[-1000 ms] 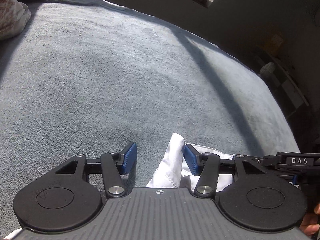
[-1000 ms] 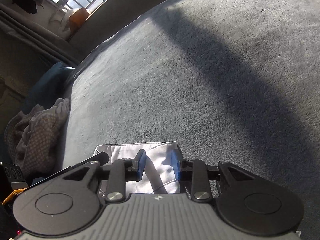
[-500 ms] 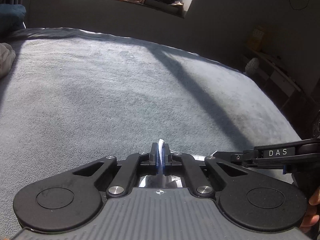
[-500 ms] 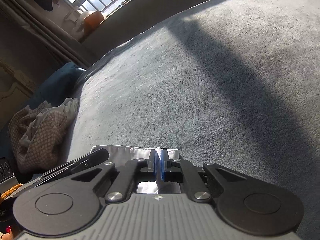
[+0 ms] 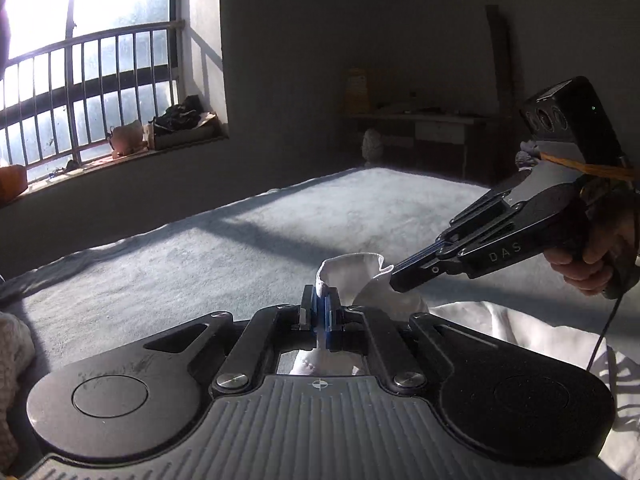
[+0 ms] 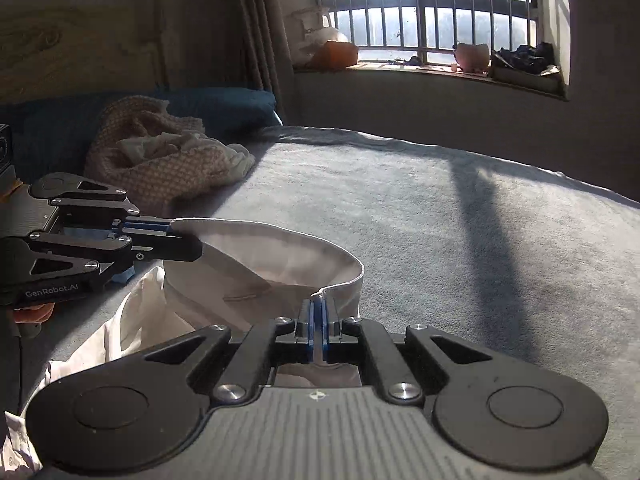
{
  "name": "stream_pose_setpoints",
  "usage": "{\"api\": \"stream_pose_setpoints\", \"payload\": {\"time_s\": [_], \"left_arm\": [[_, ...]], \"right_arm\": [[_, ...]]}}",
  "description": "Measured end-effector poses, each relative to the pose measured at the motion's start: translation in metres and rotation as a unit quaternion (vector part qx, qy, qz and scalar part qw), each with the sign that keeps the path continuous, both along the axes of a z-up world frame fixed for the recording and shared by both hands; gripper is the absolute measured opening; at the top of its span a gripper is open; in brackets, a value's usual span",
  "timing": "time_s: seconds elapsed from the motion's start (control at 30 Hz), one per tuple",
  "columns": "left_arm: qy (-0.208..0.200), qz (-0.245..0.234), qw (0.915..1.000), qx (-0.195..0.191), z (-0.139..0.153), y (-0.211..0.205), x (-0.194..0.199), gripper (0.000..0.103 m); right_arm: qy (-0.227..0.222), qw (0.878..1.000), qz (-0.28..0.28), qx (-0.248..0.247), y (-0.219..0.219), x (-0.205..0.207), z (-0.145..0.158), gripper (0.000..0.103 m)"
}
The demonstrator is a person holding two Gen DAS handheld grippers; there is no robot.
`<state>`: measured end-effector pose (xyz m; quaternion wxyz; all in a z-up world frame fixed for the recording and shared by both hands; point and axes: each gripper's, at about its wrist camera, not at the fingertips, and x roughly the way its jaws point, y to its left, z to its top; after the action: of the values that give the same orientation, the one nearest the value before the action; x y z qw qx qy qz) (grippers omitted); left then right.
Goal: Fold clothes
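You have a white garment [image 6: 256, 264] of thin woven cotton stretched between your two tools, its stitched hem curving in a loose band above the grey bed cover [image 6: 460, 240], the rest of the cloth trailing down toward 7 o'clock in the right wrist view. Your right gripper [image 6: 318, 312] has its blue pads pressed together on the hem at 6 o'clock; your left gripper [image 6: 180, 236] comes in from 9 o'clock, likewise pinched flat on the other end of that hem. In the left wrist view the same cloth [image 5: 352, 276] bunches into a small puckered cup just above the left gripper [image 5: 322, 312], and the right gripper [image 5: 404, 276] reaches in from 3 o'clock, your hand [image 5: 592, 256] wrapped around its handle. The cover is a short, nubbly pile. Only the right wrist view shows the crumpled waffle-knit pile of clothes [image 6: 160, 160] at 10 o'clock against a blue pillow [image 6: 224, 104]; only the left shows a low desk [image 5: 432, 128] at 2 o'clock. Both show the barred window [image 5: 92, 92].
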<state>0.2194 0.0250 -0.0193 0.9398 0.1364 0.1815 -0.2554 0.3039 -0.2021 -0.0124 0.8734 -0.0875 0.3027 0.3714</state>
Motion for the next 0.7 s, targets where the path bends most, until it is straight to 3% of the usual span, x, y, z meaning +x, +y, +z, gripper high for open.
{"api": "stream_pose_setpoints", "payload": {"time_s": [0.07,0.13,0.17,0.23,0.33,0.4,0.47,0.53,0.63,0.7], "left_arm": [[-0.001,-0.048,0.9976,0.049,-0.015,-0.008,-0.033,0.006],[0.044,-0.068,0.9945,0.067,-0.033,-0.009,-0.053,0.031],[0.069,-0.069,0.9931,0.066,-0.042,-0.008,-0.06,0.036],[0.12,-0.06,0.9895,0.054,-0.058,-0.002,-0.07,0.039],[0.207,-0.005,0.9777,-0.032,-0.07,0.021,-0.071,0.041],[0.243,0.045,0.9628,-0.109,-0.071,0.04,-0.066,0.041],[0.252,0.089,0.9492,-0.166,-0.069,0.051,-0.056,0.042],[0.258,0.132,0.9319,-0.219,-0.067,0.062,-0.045,0.048],[0.241,0.159,0.9308,-0.224,-0.061,0.056,-0.027,0.047],[0.22,0.145,0.9455,-0.192,-0.057,0.044,-0.017,0.047]], "right_arm": [[-0.031,0.997,0.042,-0.048,0.001,-0.034,-0.005,0.004],[-0.03,0.992,0.075,-0.1,0.002,-0.065,-0.021,0.006],[-0.029,0.988,0.091,-0.125,0.002,-0.08,-0.029,0.006],[-0.008,0.979,0.115,-0.169,0.0,-0.1,-0.047,0.006],[0.025,0.977,0.11,-0.183,-0.01,-0.112,-0.058,0.006],[0.073,0.985,0.077,-0.138,-0.024,-0.104,-0.055,0.006],[0.114,0.99,0.029,-0.076,-0.04,-0.088,-0.048,0.007],[0.167,0.986,-0.03,-0.007,-0.053,-0.061,-0.042,0.01],[0.224,0.965,-0.099,0.091,-0.067,-0.025,-0.04,0.014],[0.248,0.956,-0.1,0.119,-0.063,-0.013,-0.04,0.014]]}}
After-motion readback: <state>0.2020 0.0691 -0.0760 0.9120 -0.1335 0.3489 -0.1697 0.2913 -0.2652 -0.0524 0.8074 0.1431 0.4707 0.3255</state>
